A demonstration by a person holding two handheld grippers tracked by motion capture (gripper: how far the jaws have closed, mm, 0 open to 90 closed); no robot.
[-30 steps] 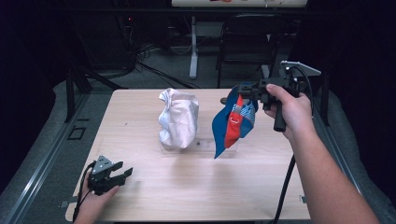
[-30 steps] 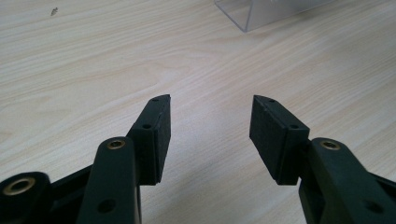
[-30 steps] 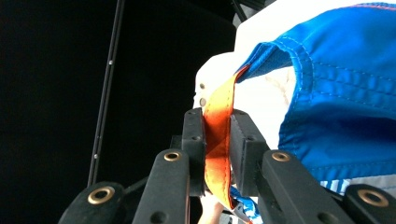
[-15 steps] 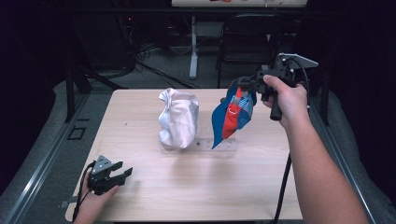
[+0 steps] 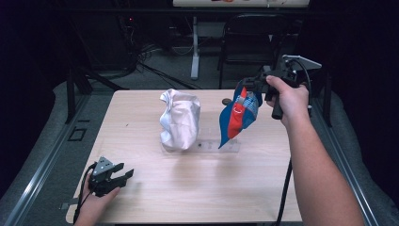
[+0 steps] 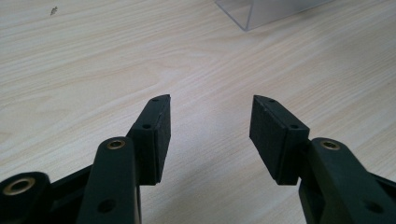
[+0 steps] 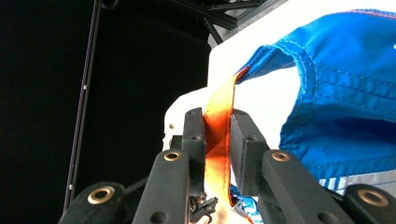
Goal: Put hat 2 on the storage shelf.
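A light wooden table (image 5: 197, 188) carries a crumpled silver bag (image 5: 179, 120), standing upright near the middle, toward the far edge. A clear plastic stand (image 5: 221, 147) lies flat on the wood just beside the silver bag, on its right. Above the stand, a blue and red bag (image 5: 237, 115) hangs in the air near the table's far right corner, its lower tip close over the plastic. The right gripper (image 5: 258, 84), held high in the person's right hand (image 5: 288, 96), is clamped on the blue bag's orange strap (image 7: 218, 135), which runs up between the closed jaws in the right gripper view. The left gripper (image 5: 123, 176) rests at the near left corner of the table in the left hand (image 5: 94, 207), jaws spread apart over bare wood with nothing between them.
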